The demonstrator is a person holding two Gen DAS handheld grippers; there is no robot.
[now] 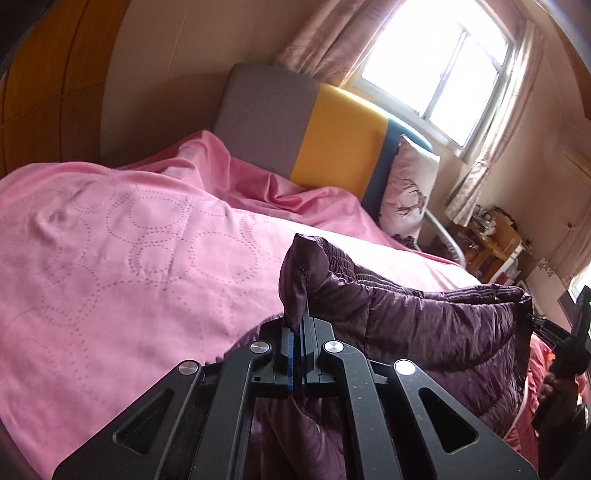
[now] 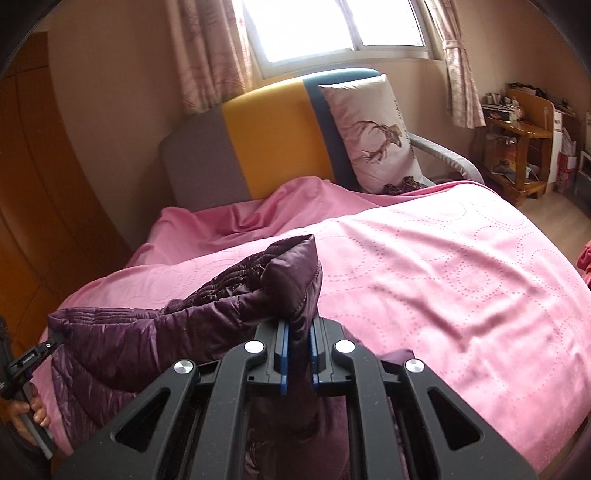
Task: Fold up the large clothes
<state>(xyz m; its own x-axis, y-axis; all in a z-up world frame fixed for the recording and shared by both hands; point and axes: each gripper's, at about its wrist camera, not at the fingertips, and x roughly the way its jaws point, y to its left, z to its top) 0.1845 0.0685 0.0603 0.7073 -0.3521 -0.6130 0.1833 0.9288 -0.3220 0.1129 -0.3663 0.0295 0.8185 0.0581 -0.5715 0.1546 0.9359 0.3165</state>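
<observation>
A dark purple quilted jacket (image 1: 424,317) is held up over the pink bedspread (image 1: 110,240), stretched between my two grippers. My left gripper (image 1: 297,332) is shut on one end of the jacket's edge, which sticks up between the blue pads. My right gripper (image 2: 298,332) is shut on the other end of the jacket (image 2: 147,332), a thick fold bunched between its pads. The rest of the jacket hangs below both grippers. The right gripper shows at the far right of the left wrist view (image 1: 576,332), the left one at the far left of the right wrist view (image 2: 22,362).
The bed (image 2: 443,277) has a grey, yellow and blue headboard (image 2: 273,147) with a deer-print pillow (image 2: 373,136) leaning on it. A window with curtains (image 2: 332,26) is behind. A wooden wardrobe (image 2: 33,184) stands left, a cluttered wooden stand (image 2: 517,129) right.
</observation>
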